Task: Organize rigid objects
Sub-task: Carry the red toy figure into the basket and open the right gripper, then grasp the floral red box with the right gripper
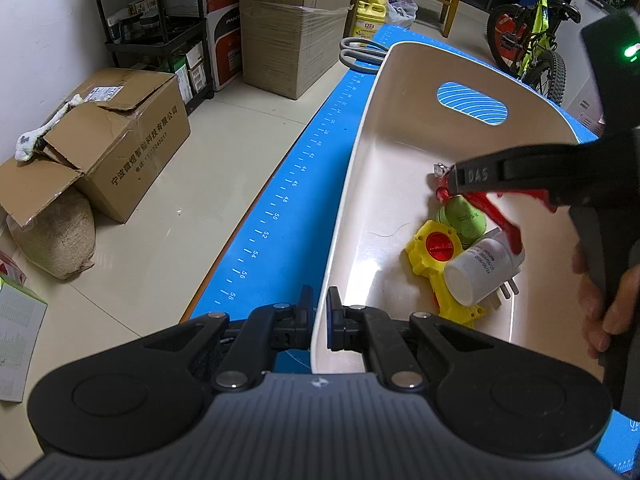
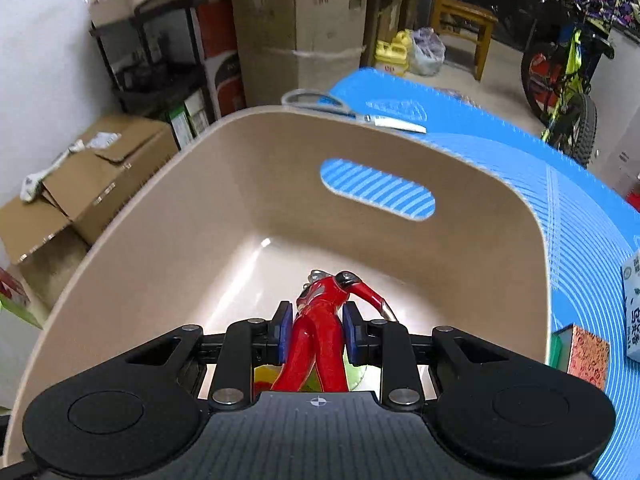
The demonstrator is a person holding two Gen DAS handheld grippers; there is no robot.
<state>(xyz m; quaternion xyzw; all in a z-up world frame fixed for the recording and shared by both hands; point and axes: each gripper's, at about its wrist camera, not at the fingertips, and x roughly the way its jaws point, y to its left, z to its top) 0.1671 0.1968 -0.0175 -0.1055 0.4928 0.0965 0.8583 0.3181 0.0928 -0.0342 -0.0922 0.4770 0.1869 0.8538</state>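
Left gripper clamps the beige bin's rim; right gripper holds a red action figure over the bin.
The figure looks light, stiff and glossy, likely slippery; the pads grip its waist, the firmest hold.

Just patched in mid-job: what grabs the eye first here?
The red figure, clamped in the right gripper over the beige bin. In the bin lie a yellow toy, a green ball and a white bottle. The left gripper pinches the bin's near rim.
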